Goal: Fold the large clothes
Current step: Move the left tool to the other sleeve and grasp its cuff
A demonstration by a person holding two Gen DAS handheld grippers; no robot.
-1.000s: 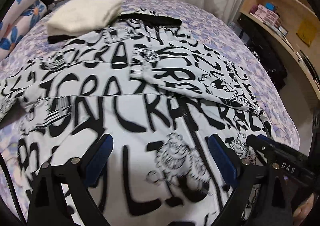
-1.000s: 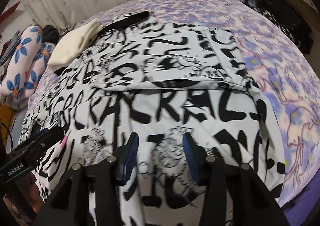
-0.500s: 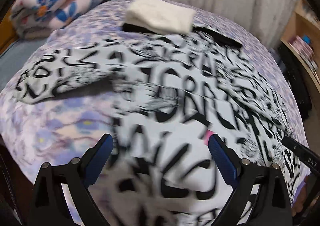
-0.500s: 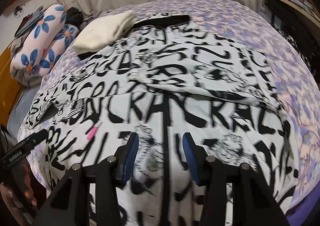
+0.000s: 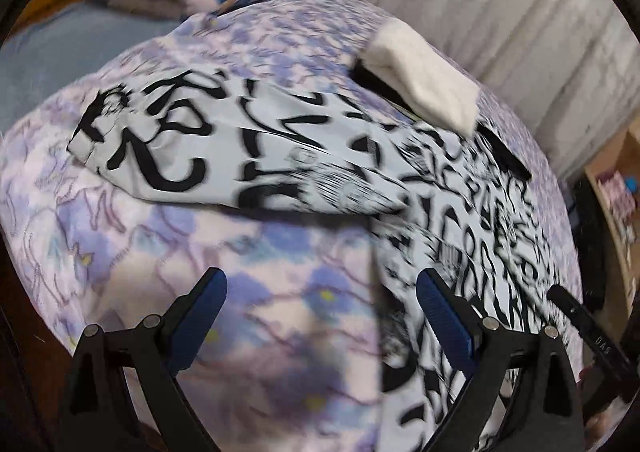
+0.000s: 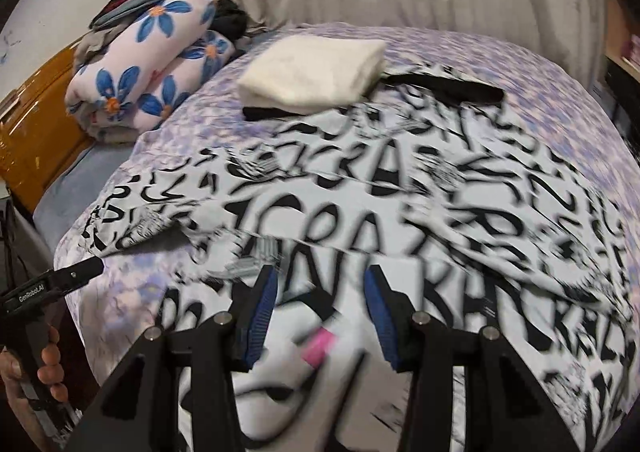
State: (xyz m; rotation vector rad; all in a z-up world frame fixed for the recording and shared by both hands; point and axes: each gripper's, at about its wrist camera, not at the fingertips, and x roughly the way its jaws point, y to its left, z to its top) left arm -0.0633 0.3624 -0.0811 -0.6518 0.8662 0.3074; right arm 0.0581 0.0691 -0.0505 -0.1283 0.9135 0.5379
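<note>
Judging by the layout, the sleeve-folding step is what's in hand: the big white garment with black graffiti lettering [image 6: 400, 211] is spread flat over the bed with the lilac floral cover [image 5: 200, 292], and one sleeve [image 5: 224, 155] is stretched out sideways from the body of the garment, away from everything else.

Nothing is gripped right now. The left tool [image 5: 320, 316] is held wide open over bare cover, just beside the garment's side edge and below that sleeve. The right tool [image 6: 320, 308] is also open, narrower, hovering over the lower chest near a small pink tag [image 6: 320, 344].

Next move, probably: the sleeve cuff needs to be pinched and carried back across the garment body, so a reach toward the far end of the sleeve is called for.

Stuff around: a folded cream towel-like stack [image 6: 316, 75] sits on the garment's top edge, possibly in the way of later folds. A rolled blue-flower blanket [image 6: 152, 59] lies beyond that, well apart.
</note>
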